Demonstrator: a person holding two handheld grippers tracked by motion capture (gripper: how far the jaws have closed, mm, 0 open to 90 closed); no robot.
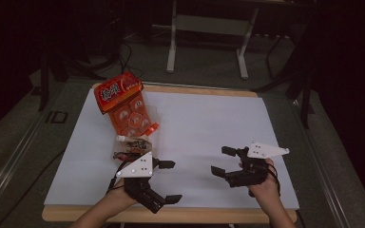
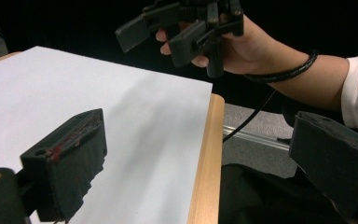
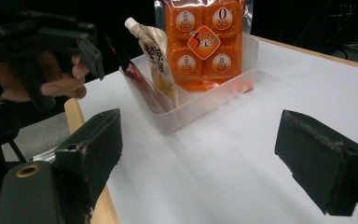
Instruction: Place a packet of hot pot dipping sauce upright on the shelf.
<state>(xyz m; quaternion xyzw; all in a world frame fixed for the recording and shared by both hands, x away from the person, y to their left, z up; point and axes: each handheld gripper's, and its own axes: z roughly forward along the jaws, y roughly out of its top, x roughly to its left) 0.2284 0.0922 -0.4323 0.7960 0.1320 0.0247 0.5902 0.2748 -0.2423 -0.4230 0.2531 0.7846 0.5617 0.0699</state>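
Observation:
A clear plastic tray (image 3: 200, 106) stands at the back left of the white sheet (image 1: 209, 128). An orange multi-cup snack pack (image 1: 126, 107) (image 3: 205, 42) leans upright in it. Beside the pack are a tan pouch with a white cap (image 1: 132, 141) (image 3: 156, 60) and a thin red packet (image 3: 140, 81). My left gripper (image 1: 170, 181) (image 2: 200, 163) is open and empty near the front edge, just in front of the tray. My right gripper (image 1: 222, 161) (image 3: 205, 149) is also open and empty at the front right, with its jaws pointing left toward the tray.
The table's wooden front edge (image 2: 207, 158) runs close beside the left gripper. Each gripper view shows the other hand's gripper: the right gripper (image 2: 182, 28) and the left gripper (image 3: 51, 42). A metal stand (image 1: 206, 23) is on the floor beyond the table.

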